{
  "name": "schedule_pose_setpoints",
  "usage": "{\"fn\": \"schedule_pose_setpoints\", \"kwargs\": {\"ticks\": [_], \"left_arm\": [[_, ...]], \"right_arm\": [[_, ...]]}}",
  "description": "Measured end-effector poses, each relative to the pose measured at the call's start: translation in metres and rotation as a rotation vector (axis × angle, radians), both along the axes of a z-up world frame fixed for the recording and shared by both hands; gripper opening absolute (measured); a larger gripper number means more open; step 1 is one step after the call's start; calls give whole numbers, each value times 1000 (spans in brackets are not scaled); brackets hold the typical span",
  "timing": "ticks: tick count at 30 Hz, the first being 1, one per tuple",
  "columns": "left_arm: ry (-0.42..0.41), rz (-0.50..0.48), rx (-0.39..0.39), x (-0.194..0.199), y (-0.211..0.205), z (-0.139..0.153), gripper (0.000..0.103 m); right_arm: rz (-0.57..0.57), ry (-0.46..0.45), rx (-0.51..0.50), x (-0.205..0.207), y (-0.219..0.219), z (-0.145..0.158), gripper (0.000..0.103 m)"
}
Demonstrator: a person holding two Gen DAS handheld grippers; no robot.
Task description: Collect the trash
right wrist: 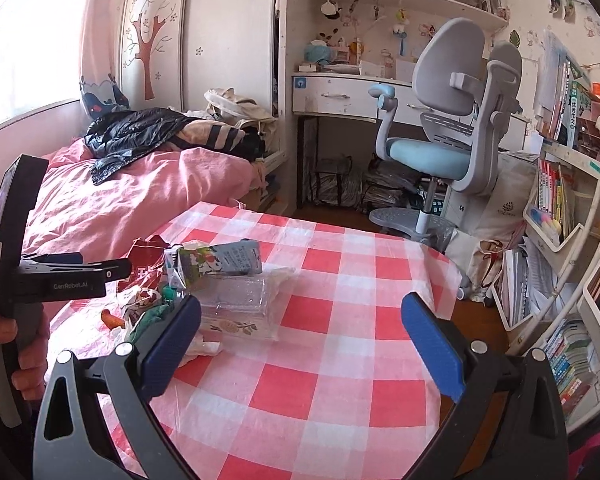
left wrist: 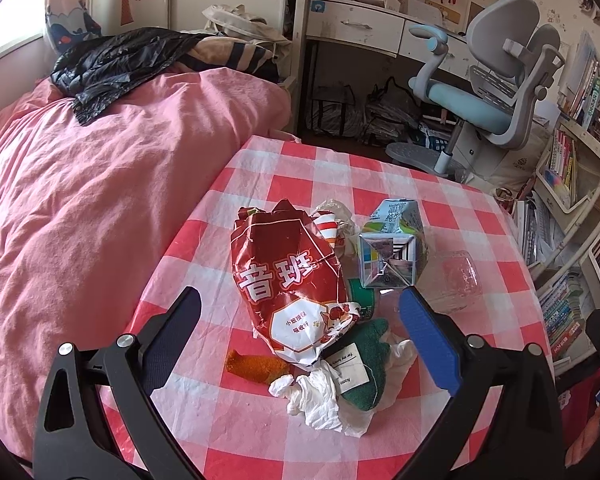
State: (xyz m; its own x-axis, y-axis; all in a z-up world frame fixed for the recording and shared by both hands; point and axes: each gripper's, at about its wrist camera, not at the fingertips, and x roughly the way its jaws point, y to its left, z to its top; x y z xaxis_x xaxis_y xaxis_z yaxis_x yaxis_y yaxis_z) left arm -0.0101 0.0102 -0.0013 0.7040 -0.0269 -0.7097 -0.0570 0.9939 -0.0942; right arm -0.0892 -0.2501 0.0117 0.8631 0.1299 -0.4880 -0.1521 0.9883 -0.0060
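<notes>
A pile of trash lies on the red-checked table [left wrist: 452,208]. It holds a crumpled red snack bag [left wrist: 288,280], a milk carton [left wrist: 392,248], a clear plastic container [left wrist: 458,280], white tissue [left wrist: 316,396], a green cloth with a label [left wrist: 366,364] and an orange scrap [left wrist: 252,364]. My left gripper [left wrist: 300,328] is open, its fingers on either side of the red bag, just above the pile. My right gripper [right wrist: 300,332] is open and empty above the table, the clear container [right wrist: 240,304] and carton [right wrist: 216,264] just beyond its left finger [right wrist: 172,340]. The left gripper's body [right wrist: 52,276] shows at the left.
A bed with a pink quilt [left wrist: 100,184] and a black jacket [left wrist: 116,64] lies left of the table. A grey and blue desk chair [left wrist: 488,92], a white desk [left wrist: 364,28] and crowded bookshelves [left wrist: 572,208] stand behind and to the right.
</notes>
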Motion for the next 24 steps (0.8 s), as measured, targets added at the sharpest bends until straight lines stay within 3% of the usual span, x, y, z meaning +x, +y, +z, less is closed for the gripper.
{"fn": "schedule_pose_setpoints", "kwargs": {"ticks": [8,24], "left_arm": [[3,-7,-2,2,-1,0,96],[10,-11,-5,5,2,-4,96]], "right_arm": [[-19,23,45,4,-10,2,97],[-4,38,40,6,-7,1,97]]}}
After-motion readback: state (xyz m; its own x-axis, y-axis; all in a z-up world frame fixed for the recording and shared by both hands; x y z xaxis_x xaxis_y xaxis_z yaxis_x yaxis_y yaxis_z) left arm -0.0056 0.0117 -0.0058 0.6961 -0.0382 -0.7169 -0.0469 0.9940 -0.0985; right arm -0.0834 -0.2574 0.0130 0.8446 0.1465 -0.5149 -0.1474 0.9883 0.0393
